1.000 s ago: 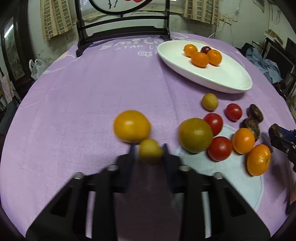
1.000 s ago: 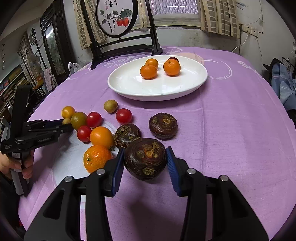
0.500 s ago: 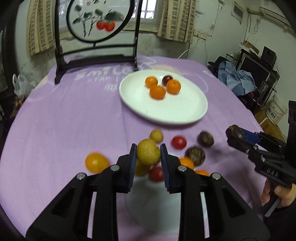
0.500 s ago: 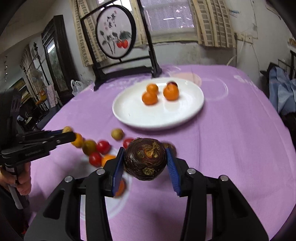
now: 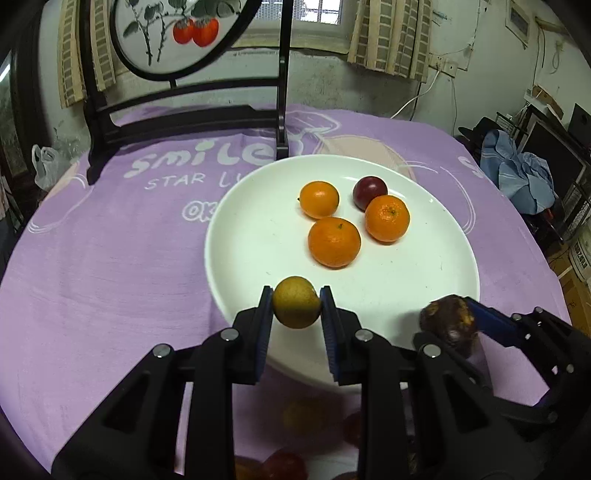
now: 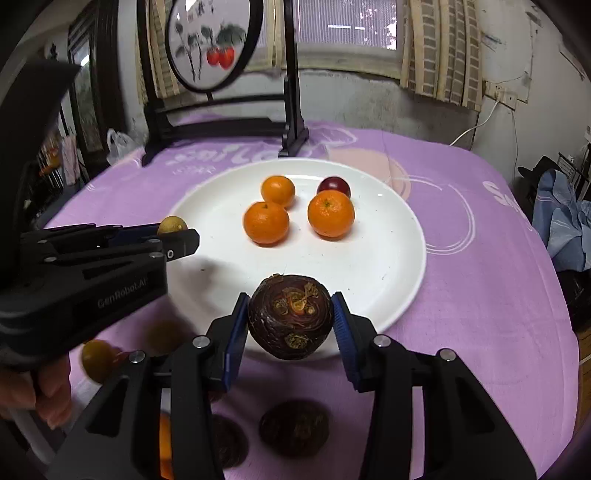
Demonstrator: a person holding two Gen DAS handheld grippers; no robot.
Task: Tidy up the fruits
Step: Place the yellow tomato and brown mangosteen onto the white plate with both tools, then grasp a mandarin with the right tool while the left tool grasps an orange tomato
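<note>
Fruits are split between the white plate (image 5: 236, 236), which already carries three oranges (image 5: 334, 242) and a dark red plum (image 5: 369, 191) on its far half, and the purple worktop (image 5: 110, 258) near the camera, where blurred loose pieces lie beneath both tools. Left claw (image 5: 296, 308) is clamped on a small yellow-green fruit (image 5: 296, 302) over the plate's near rim; right claw (image 6: 290, 321) grips a dark brown, rough-skinned fruit (image 6: 290, 316) over the near right rim. Both fruits are round, so a release from height, or one made over the sloping rim, would likely let them roll off the plate or knock into the oranges. The claws hang close together and could bump. A framed screen (image 5: 177, 33) stands at the far edge, clear of the path.
</note>
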